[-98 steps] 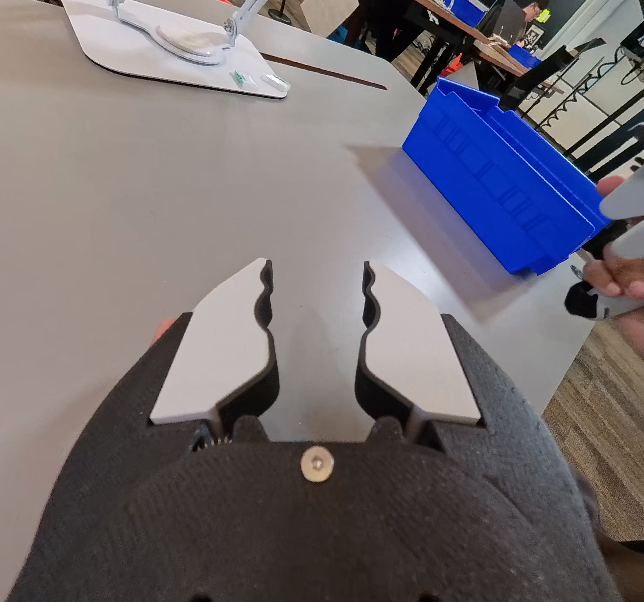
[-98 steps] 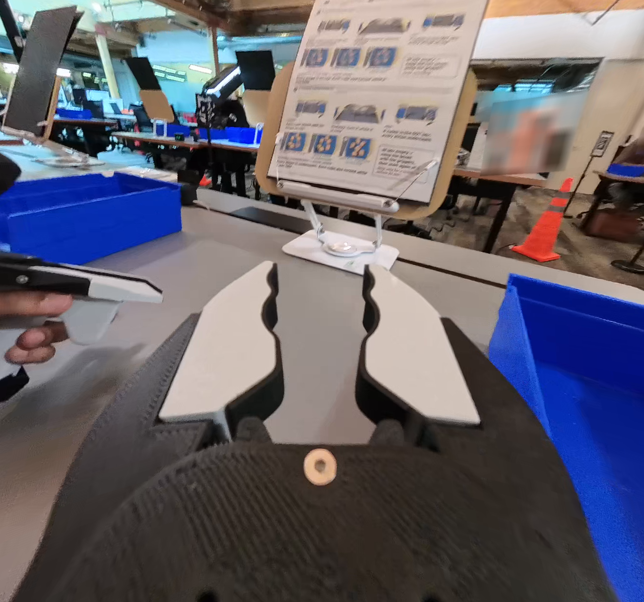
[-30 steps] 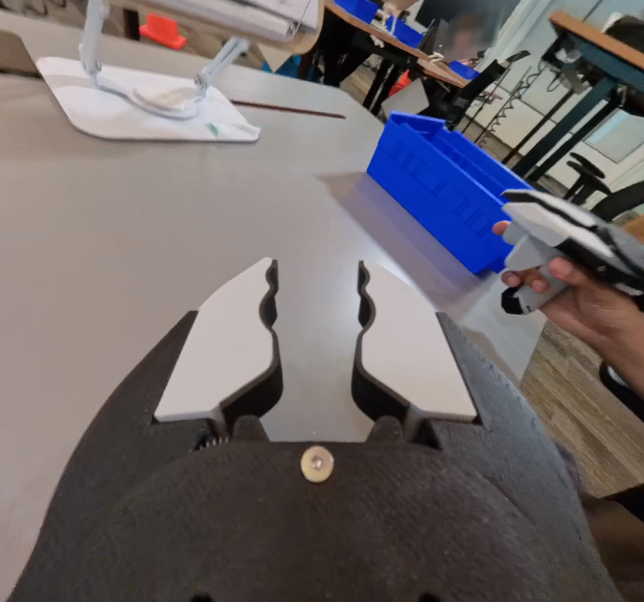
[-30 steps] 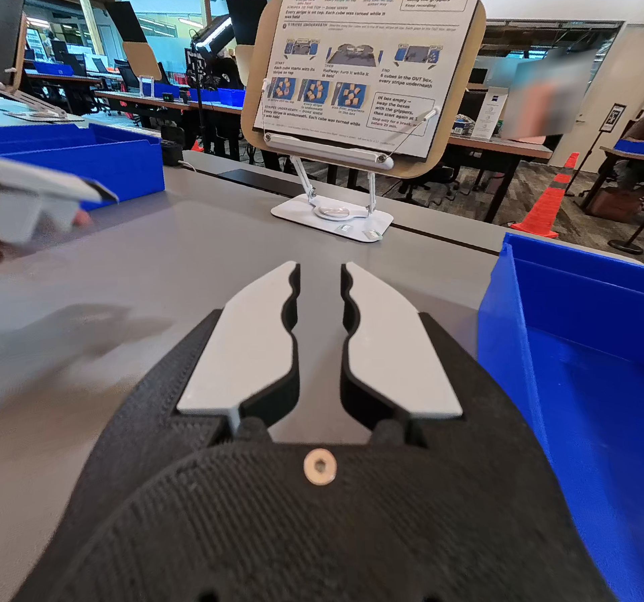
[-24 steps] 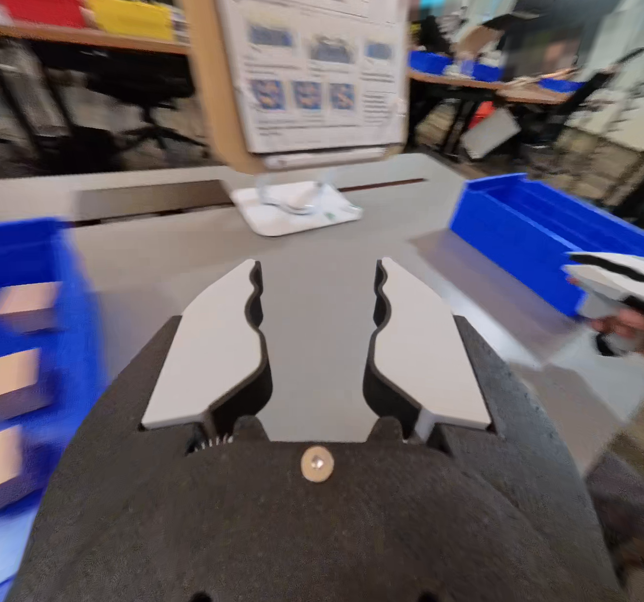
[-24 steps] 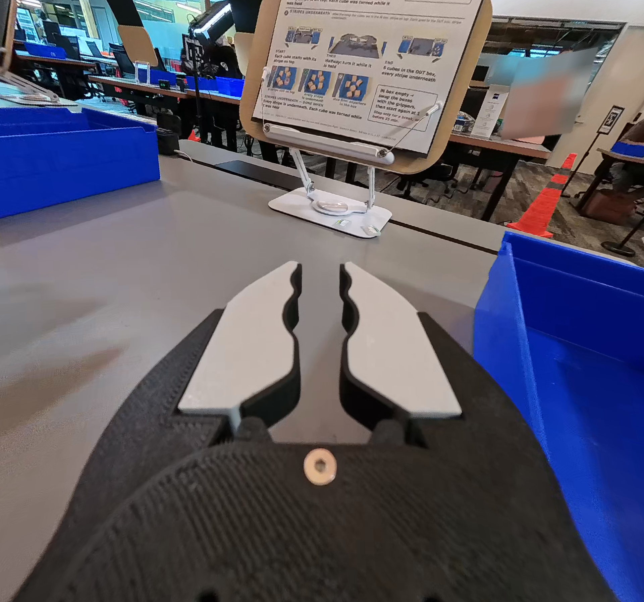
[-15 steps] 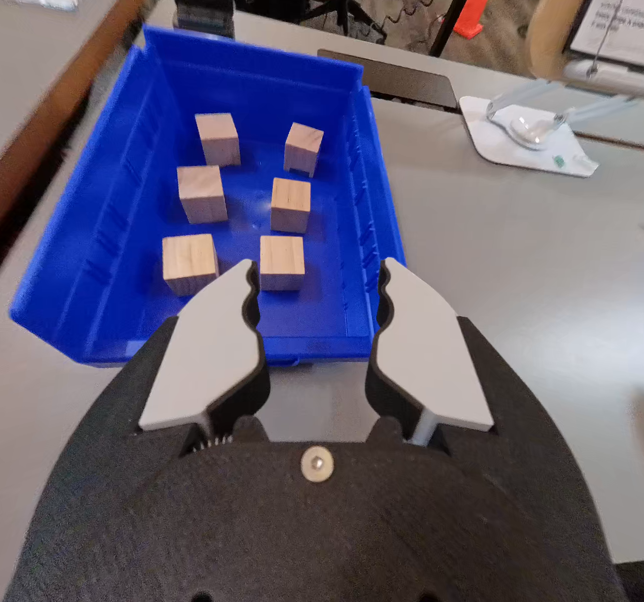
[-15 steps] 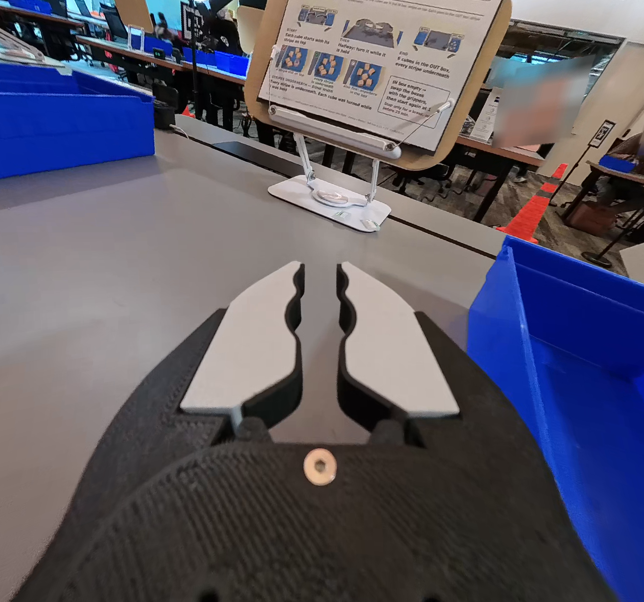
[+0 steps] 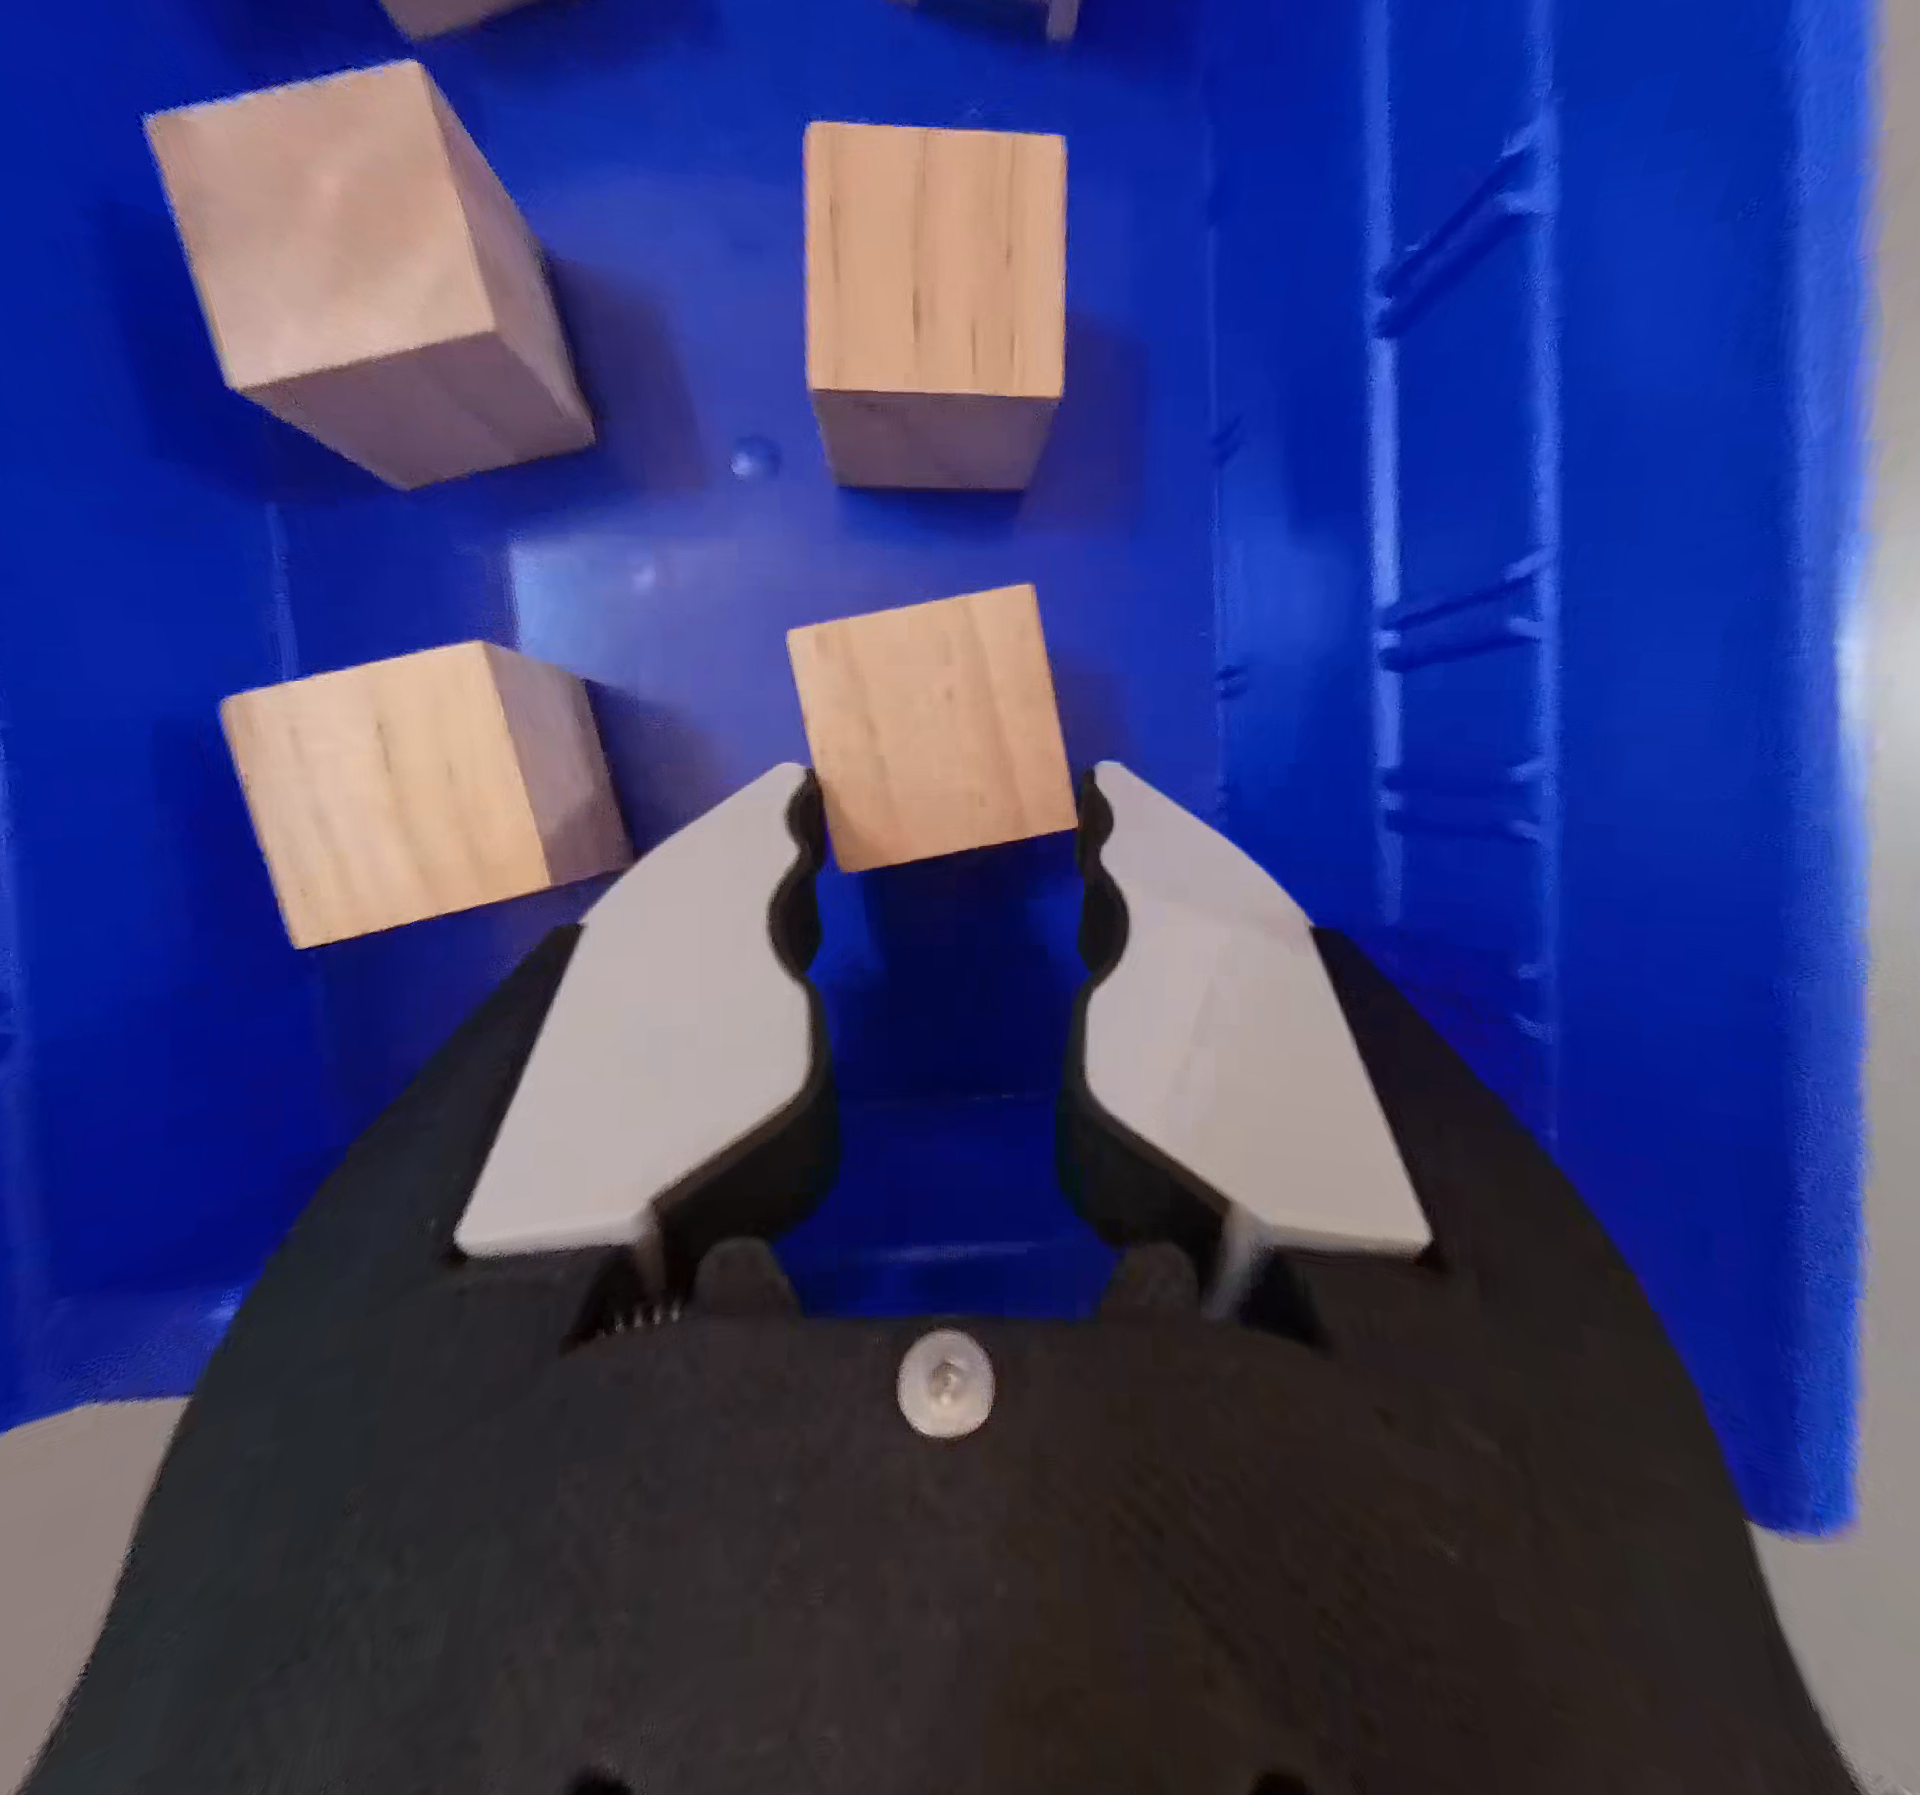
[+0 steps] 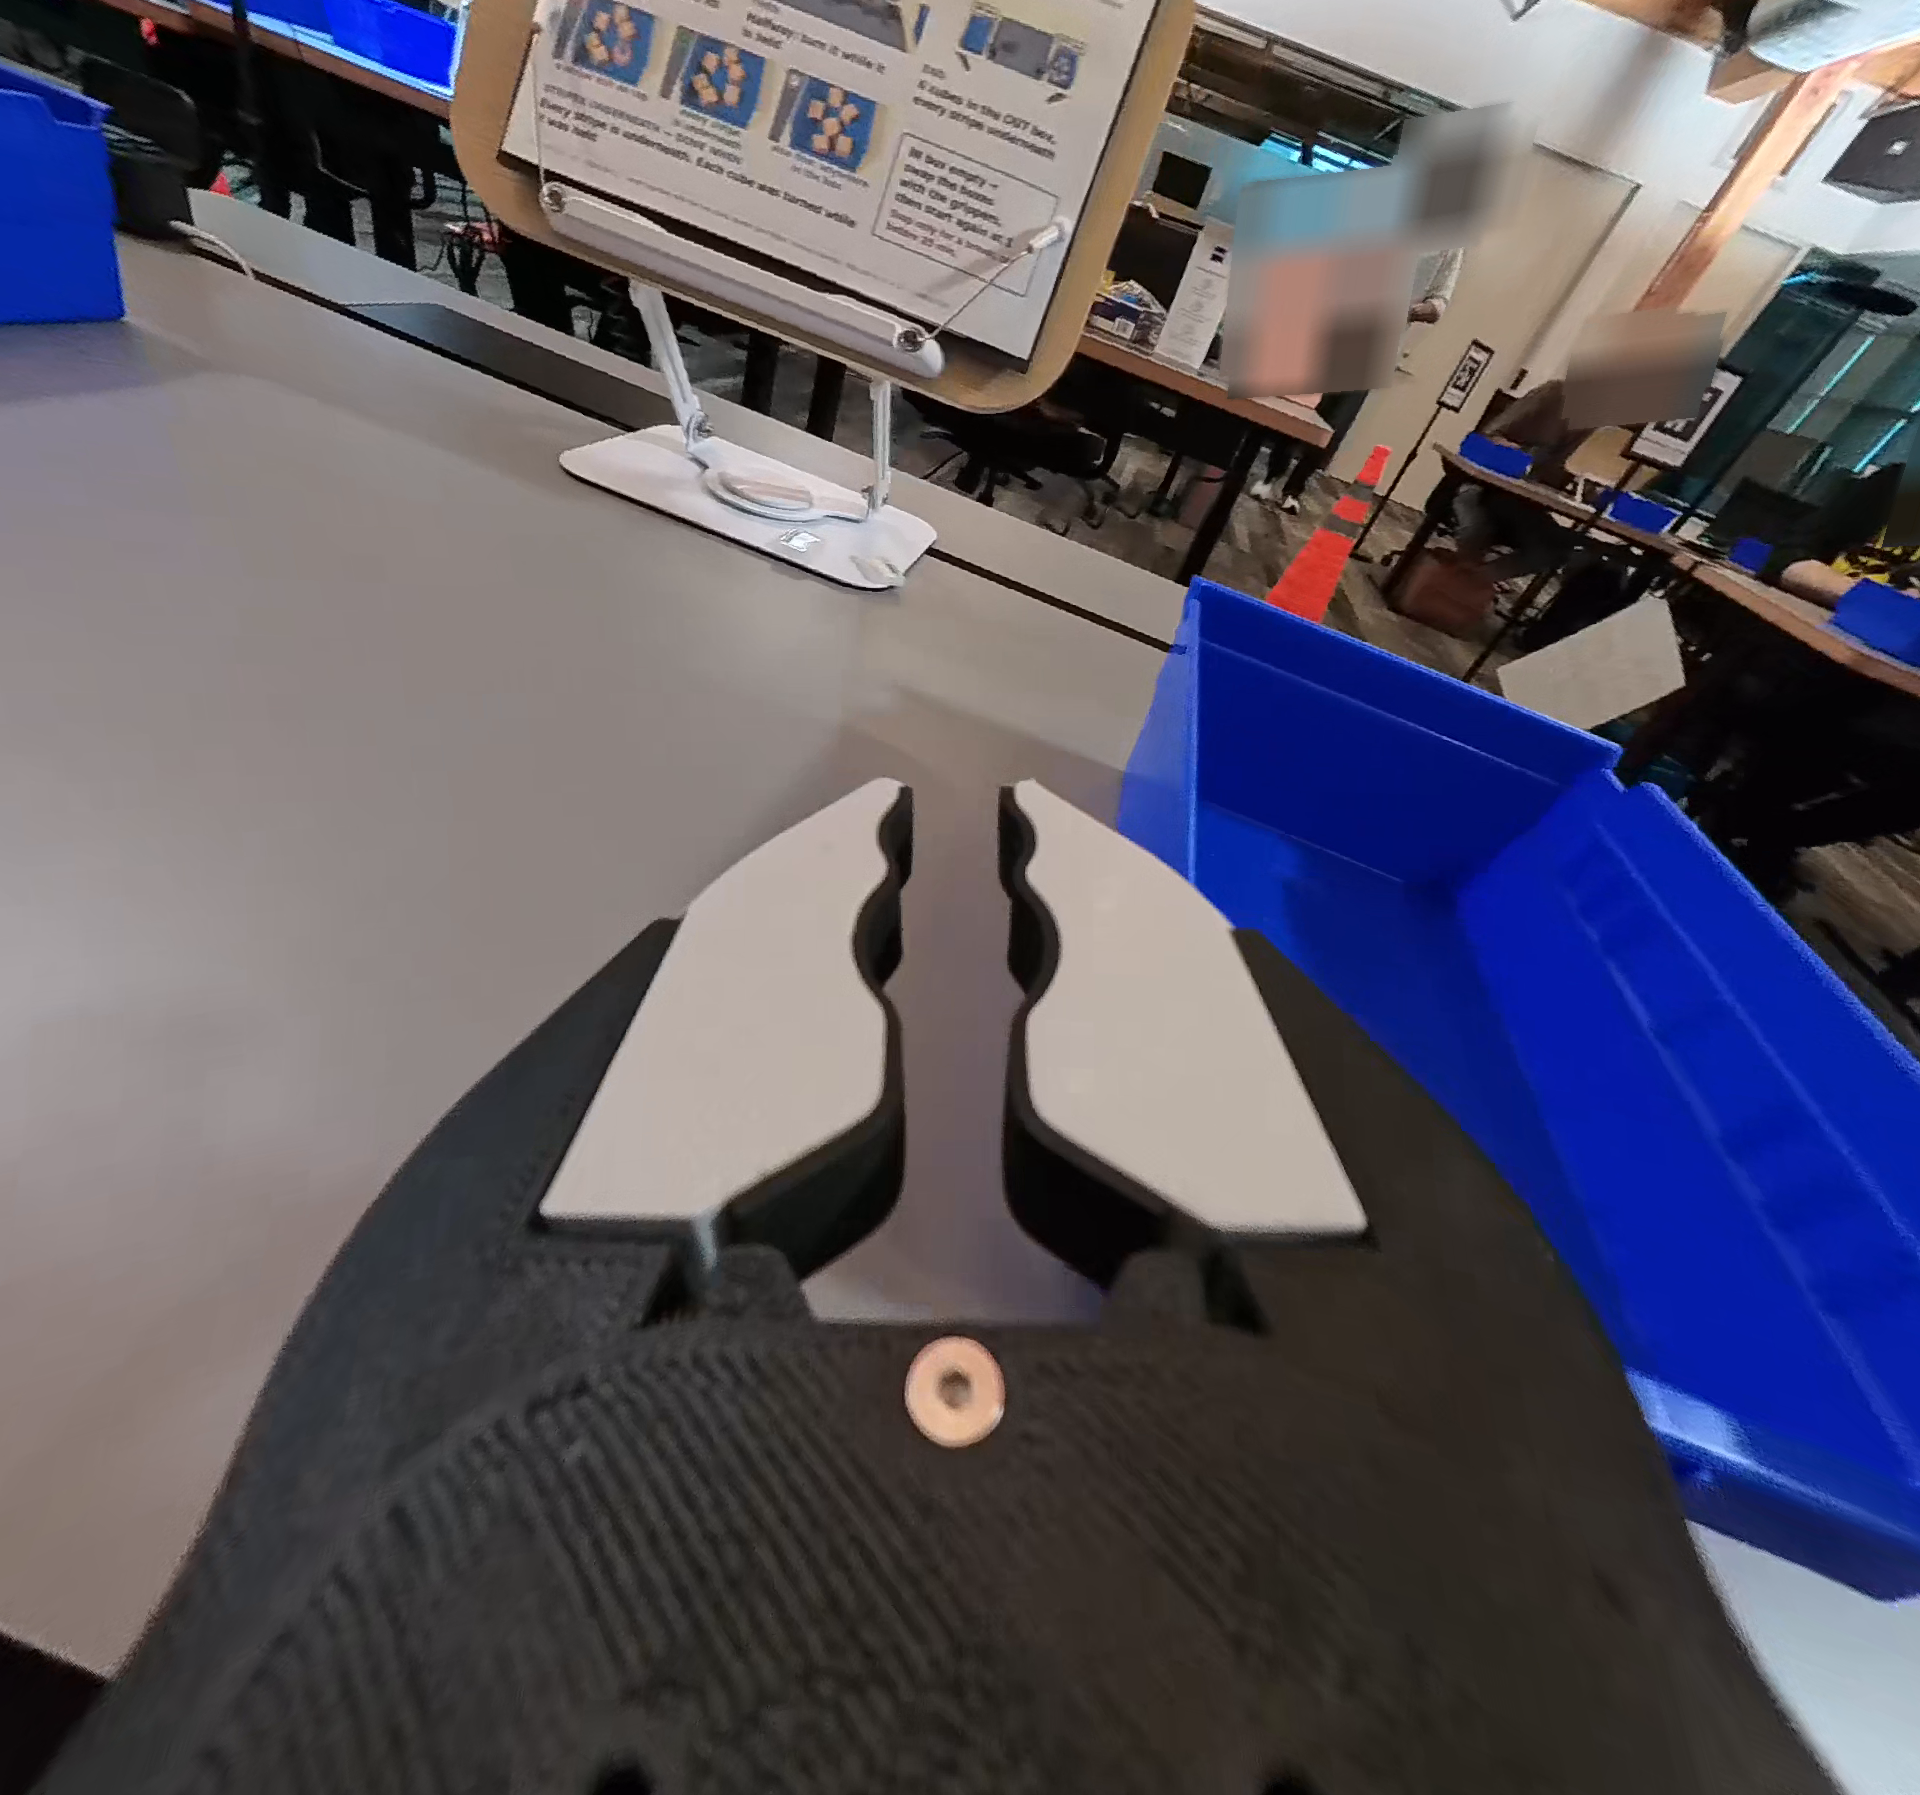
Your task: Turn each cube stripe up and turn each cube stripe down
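Writing: the only print in view is on the instruction sheet (image 10: 821, 72) clipped to a tan board on a white stand (image 10: 748, 498); it carries small pictures of blue boxes with cubes and blocks of text.
Cubes: six plain wooden cubes in the left wrist view, pale with fine dark grain lines; no stripe shows on any face turned to the camera.
Nearest cube (image 9: 930, 727): lies on the bin floor, turned slightly off square, its near corners just at the finger tips.
Other cubes: one to its left (image 9: 405, 789), two in the row behind (image 9: 935, 291) (image 9: 353, 259), two more cut off by the top edge.
Left bin (image 9: 1455, 602): glossy blue plastic, ribbed side wall, holds all six cubes.
Left gripper (image 9: 943, 789): jaws spread wide, about a cube's width, straddling the nearest cube; whether the tips touch it is hard to say through the motion blur.
Fingers (image 9: 665, 1039): flat grey plates with wavy black inner edges, on a rough black body.
Right gripper (image 10: 954, 810): jaws drawn to a narrow gap, holding nothing, over the smooth grey table (image 10: 364, 706).
Right bin (image 10: 1558, 914): blue, just beside the right gripper, no cubes visible in it.
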### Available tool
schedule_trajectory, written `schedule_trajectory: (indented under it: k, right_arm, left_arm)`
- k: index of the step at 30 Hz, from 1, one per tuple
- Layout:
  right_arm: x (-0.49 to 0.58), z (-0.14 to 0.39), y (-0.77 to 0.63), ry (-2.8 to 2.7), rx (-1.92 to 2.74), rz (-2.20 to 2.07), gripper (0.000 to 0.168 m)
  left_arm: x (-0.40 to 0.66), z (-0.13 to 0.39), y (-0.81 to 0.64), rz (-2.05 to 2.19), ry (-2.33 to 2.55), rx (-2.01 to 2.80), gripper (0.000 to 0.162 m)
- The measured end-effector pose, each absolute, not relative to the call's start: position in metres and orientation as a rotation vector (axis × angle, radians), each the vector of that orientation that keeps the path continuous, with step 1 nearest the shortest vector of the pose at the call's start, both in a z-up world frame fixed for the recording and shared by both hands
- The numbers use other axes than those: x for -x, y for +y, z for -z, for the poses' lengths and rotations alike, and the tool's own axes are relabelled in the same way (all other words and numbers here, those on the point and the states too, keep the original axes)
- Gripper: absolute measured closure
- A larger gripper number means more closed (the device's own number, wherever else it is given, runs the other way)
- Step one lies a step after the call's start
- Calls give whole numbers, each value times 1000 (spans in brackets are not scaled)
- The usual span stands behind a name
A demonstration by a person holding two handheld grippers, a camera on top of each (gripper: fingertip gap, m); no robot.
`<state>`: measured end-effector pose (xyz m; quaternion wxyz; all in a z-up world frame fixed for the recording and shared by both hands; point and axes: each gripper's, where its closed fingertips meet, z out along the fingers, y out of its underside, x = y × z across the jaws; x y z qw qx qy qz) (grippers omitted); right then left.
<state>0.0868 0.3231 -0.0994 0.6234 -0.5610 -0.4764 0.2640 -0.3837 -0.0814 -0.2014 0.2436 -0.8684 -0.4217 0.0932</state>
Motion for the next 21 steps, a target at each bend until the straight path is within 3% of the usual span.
schedule_trajectory:
  k: [3, 6, 10, 15, 18, 21]
  right_arm:
    - [-87, 99, 325, -1083, 1293, -612, 153]
    - [-82, 103, 322, -1113, 1287, -604, 153]
    - [-74, 102, 314, -1151, 1248, -593, 154]
    - [-56, 93, 295, -1130, 1236, -723, 144]
    - [-46, 78, 272, -1082, 1245, -928, 121]
    - [-39, 60, 246, -1036, 1250, -1202, 112]
  left_arm:
    - [382, 195, -78, -220, -1159, 2353, 113]
    - [390, 157, -72, -194, -1145, 2142, 113]
    - [380, 52, -59, -109, -948, 1725, 116]
    - [279, -85, -23, 554, -502, 1200, 117]
    - [230, -93, 16, 726, -369, 1206, 117]
    - [170, -83, 69, 892, -211, 1222, 117]
